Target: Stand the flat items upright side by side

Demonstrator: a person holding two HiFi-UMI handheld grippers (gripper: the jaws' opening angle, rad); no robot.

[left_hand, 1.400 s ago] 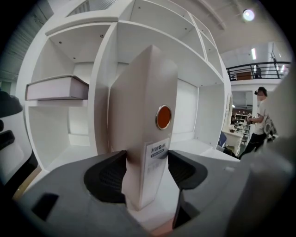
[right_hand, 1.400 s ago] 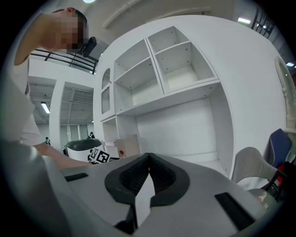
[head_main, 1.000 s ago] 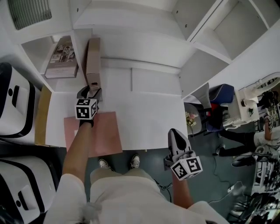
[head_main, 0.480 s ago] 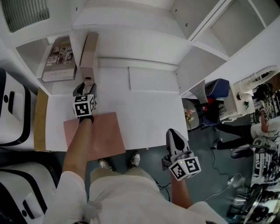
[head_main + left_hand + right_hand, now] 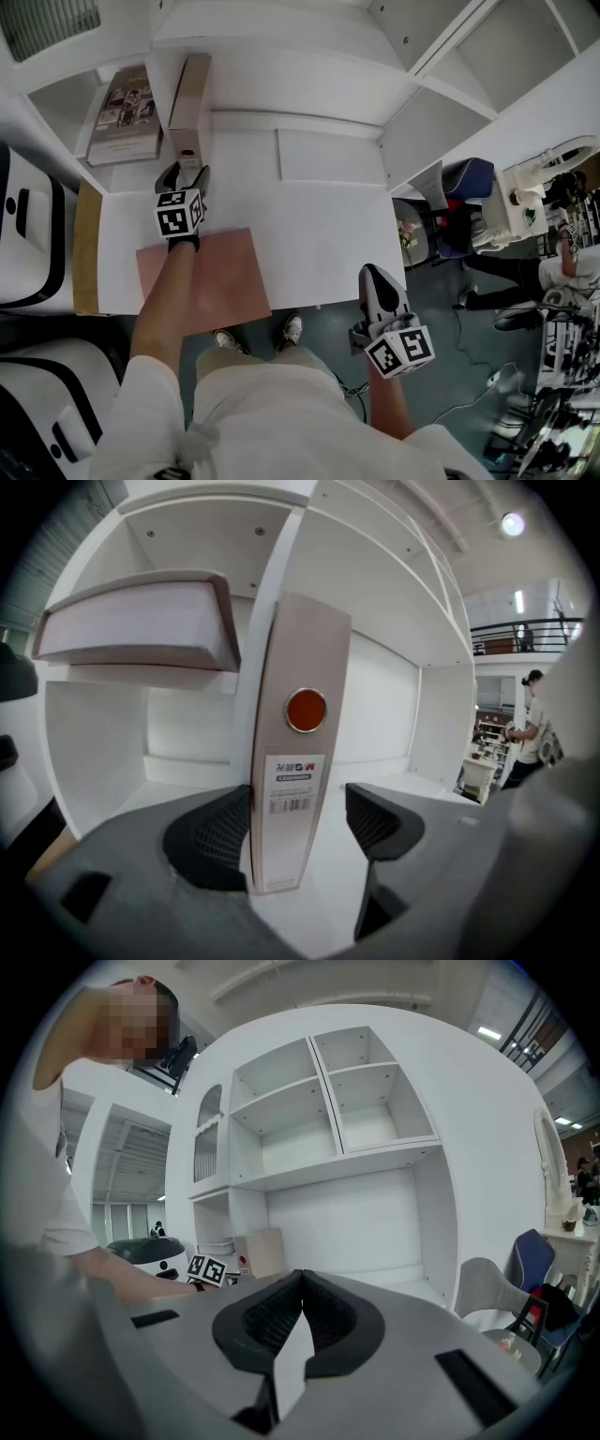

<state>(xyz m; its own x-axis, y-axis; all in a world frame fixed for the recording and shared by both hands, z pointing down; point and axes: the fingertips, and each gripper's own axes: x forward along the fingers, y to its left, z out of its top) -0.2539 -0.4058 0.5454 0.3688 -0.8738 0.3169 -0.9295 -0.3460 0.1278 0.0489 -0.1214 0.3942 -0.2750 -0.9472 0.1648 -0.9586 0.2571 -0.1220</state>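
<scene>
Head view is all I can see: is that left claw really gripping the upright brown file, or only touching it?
Observer: Not gripping. In the left gripper view the file stands spine-on between the jaws of the left gripper, which have just been opening. One pad touches it and the other pad stands clear.
Operator: And the other claw, off the table's edge, is it carrying anything?
Observer: No. The right gripper view shows the right gripper with its jaws closed together on nothing.
Operator: What's on the file's spine?
Observer: An orange disc above a barcode label.
</scene>
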